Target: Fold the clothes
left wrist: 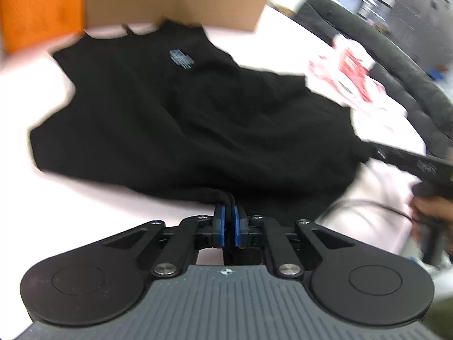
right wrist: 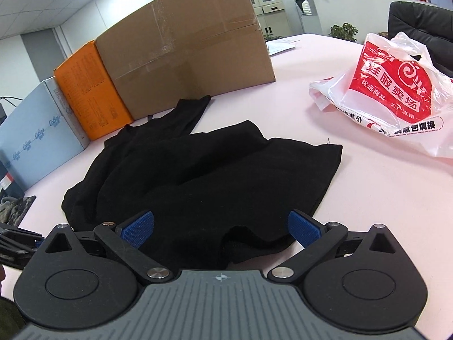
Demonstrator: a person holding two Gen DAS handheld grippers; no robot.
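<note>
A black sleeveless garment [left wrist: 184, 119] with a small pale logo lies crumpled on the pink table [left wrist: 42, 192]. At its near hem my left gripper [left wrist: 228, 212] is shut, with a fold of the black cloth pinched between the blue pads [left wrist: 219, 221]. In the right wrist view the same garment [right wrist: 198, 175] spreads out ahead. My right gripper [right wrist: 220, 226] stands wide open over its near edge, the cloth lying between and below the blue pads [right wrist: 138, 228], which do not press on it. A hand [left wrist: 430, 209] shows at the right of the left wrist view.
A large cardboard box [right wrist: 184, 51], an orange box [right wrist: 90, 93] and a light blue box [right wrist: 34, 141] line the table's far side behind the garment. A red and white plastic bag [right wrist: 396, 93] lies to the right. A black chair [right wrist: 419, 22] stands beyond it.
</note>
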